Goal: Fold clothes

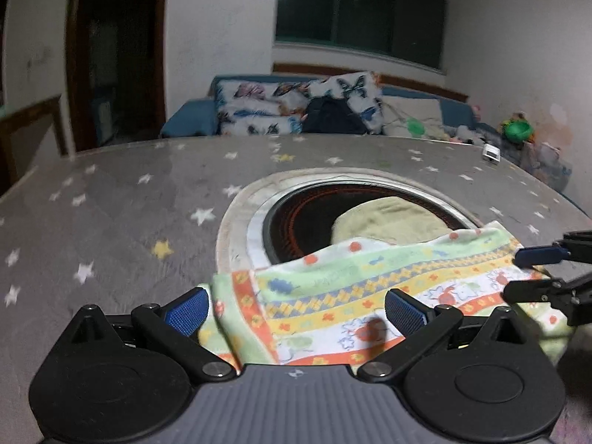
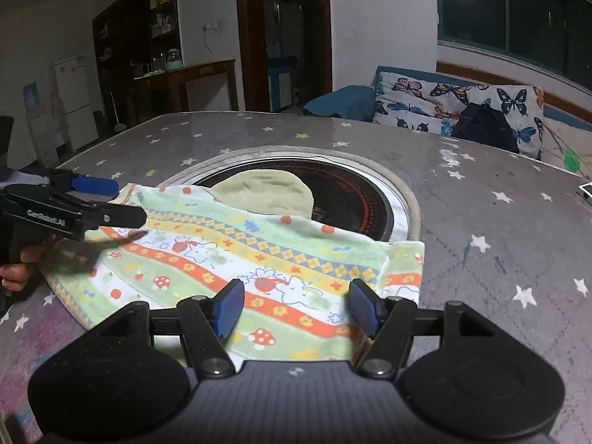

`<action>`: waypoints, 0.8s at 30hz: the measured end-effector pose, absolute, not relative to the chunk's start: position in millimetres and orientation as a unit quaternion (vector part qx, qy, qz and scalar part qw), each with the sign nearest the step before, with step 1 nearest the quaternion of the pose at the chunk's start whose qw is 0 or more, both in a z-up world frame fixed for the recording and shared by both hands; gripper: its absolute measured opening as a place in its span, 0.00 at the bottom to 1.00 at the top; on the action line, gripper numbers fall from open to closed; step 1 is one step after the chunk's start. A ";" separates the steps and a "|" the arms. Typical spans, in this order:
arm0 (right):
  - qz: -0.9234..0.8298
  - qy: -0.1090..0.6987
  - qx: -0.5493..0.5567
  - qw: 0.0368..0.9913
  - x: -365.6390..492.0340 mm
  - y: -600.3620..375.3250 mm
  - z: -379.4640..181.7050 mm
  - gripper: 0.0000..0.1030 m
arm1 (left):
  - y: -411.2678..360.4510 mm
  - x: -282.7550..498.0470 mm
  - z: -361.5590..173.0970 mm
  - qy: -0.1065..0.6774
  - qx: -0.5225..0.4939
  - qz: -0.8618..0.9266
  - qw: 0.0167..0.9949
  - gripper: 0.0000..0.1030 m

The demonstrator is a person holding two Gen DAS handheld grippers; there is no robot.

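A striped cloth (image 1: 351, 281) (image 2: 259, 251) printed with mushrooms, flowers and ladybirds lies flat on the table, its far edge over a round black inset (image 1: 296, 218) (image 2: 355, 199). A pale green cloth (image 1: 384, 222) (image 2: 262, 192) pokes out from under it inside that inset. My left gripper (image 1: 296, 310) (image 2: 111, 201) is open over the cloth's left end, blue pads wide apart and nothing pinched. My right gripper (image 2: 296, 305) (image 1: 525, 273) is open above the near right part of the cloth, gripping nothing. A hand (image 2: 18, 266) holds the left gripper's handle.
The table (image 1: 129, 203) (image 2: 499, 259) has a grey cover with white and yellow stars. A small white device (image 1: 491, 153) (image 2: 586, 190) lies near its far right edge. Beyond the table stands a blue sofa with butterfly cushions (image 1: 288, 107) (image 2: 444, 100) and a dark bag.
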State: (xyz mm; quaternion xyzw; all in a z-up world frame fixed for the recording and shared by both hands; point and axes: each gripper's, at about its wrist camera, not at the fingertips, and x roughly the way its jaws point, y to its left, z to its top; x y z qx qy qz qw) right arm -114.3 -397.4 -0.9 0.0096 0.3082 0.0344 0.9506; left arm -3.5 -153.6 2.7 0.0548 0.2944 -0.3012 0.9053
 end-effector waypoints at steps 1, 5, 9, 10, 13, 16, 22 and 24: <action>0.035 0.307 0.007 0.951 -114.4 -397.2 0.2 0.62 | -153.0 -6.1 5.5 0.286 0.047 -0.313 0.904 1.00; 0.032 0.303 0.007 0.952 -109.1 -398.4 2.0 0.63 | -159.1 -10.0 12.1 0.268 0.029 -0.352 0.896 1.00; 0.021 0.308 0.012 0.951 -98.0 -400.2 -0.5 0.63 | -172.4 6.2 0.5 0.298 0.030 -0.344 0.890 1.00; 0.019 0.310 0.011 0.950 -96.6 -400.6 -0.9 0.63 | -173.7 10.5 -2.4 0.307 0.027 -0.337 0.890 1.00; 0.018 0.312 0.007 0.950 -96.4 -401.4 -0.1 0.63 | -165.4 15.9 -1.2 0.312 0.007 -0.328 0.892 1.00; 0.018 0.305 0.003 0.952 -101.7 -401.0 1.5 0.66 | -148.7 10.3 5.4 0.291 0.002 -0.318 0.902 1.00; 0.012 0.302 0.007 0.953 -109.9 -403.9 -5.2 0.76 | -104.0 11.5 3.3 0.278 -0.011 -0.257 0.925 1.00; 0.009 0.301 0.014 0.953 -110.3 -405.7 -6.5 0.78 | -92.6 16.0 -1.6 0.291 -0.015 -0.240 0.926 1.00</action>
